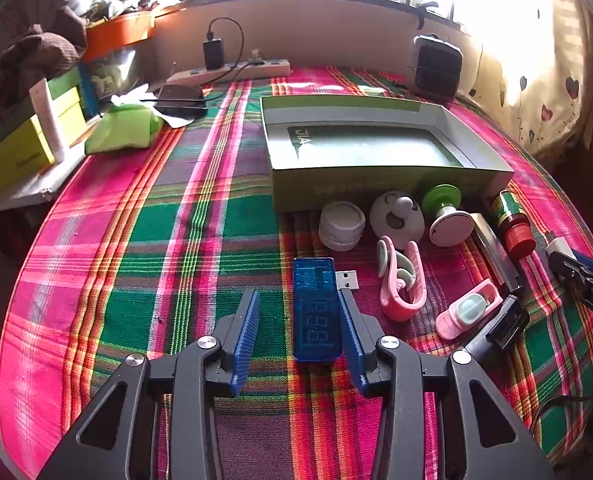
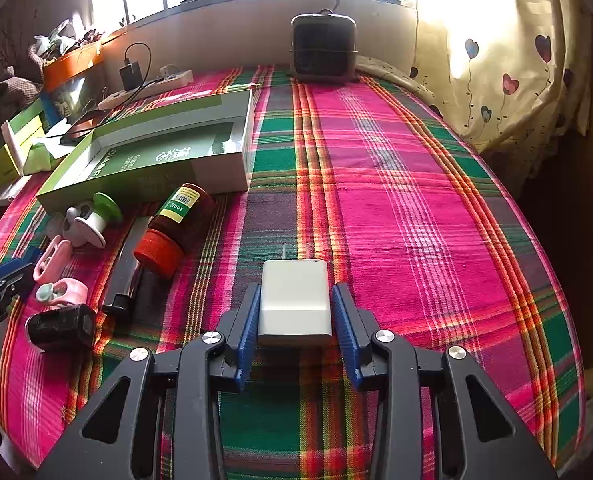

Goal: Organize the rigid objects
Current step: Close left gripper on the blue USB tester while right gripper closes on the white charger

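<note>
In the left wrist view my left gripper (image 1: 299, 300) is open around a blue USB tester (image 1: 315, 309) lying on the plaid cloth; the right pad touches it, the left pad stands apart. In the right wrist view my right gripper (image 2: 295, 296) sits around a white charger plug (image 2: 294, 303), pads close on both sides; I cannot tell if it grips. An open green box (image 1: 376, 176) lies behind, also in the right wrist view (image 2: 152, 180). Small items lie before it: white jar (image 1: 341, 225), pink clip (image 1: 401, 280), brown bottle with red cap (image 2: 176, 224).
A black cylinder (image 2: 61, 326), a pink-and-mint gadget (image 2: 62, 292) and a dark metal bar (image 2: 126, 276) lie left of my right gripper. A small heater (image 2: 323, 46), a power strip (image 1: 232, 72) and stacked boxes (image 1: 32, 132) stand at the back and left.
</note>
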Demonstrator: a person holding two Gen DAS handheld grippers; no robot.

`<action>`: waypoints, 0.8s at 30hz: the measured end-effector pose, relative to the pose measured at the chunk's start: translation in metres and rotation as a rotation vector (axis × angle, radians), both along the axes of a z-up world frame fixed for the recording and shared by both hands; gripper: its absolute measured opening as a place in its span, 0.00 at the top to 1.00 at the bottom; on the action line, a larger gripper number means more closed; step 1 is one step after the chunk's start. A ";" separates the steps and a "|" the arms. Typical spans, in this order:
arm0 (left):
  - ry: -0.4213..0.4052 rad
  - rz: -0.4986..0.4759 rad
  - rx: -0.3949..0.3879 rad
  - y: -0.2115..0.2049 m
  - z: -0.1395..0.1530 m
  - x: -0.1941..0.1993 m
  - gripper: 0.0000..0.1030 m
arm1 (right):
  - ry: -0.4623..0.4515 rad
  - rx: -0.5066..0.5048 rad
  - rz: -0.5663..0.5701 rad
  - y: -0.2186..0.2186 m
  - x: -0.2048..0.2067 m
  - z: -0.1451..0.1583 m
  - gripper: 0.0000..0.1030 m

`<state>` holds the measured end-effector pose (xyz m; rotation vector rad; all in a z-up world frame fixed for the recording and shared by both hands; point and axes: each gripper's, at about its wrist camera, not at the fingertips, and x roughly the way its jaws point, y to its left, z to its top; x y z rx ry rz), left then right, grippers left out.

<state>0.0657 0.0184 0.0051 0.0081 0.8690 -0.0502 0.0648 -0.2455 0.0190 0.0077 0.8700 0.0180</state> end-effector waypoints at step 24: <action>-0.014 -0.026 -0.038 -0.008 0.005 -0.004 0.80 | -0.010 0.023 0.018 -0.003 -0.005 0.001 0.66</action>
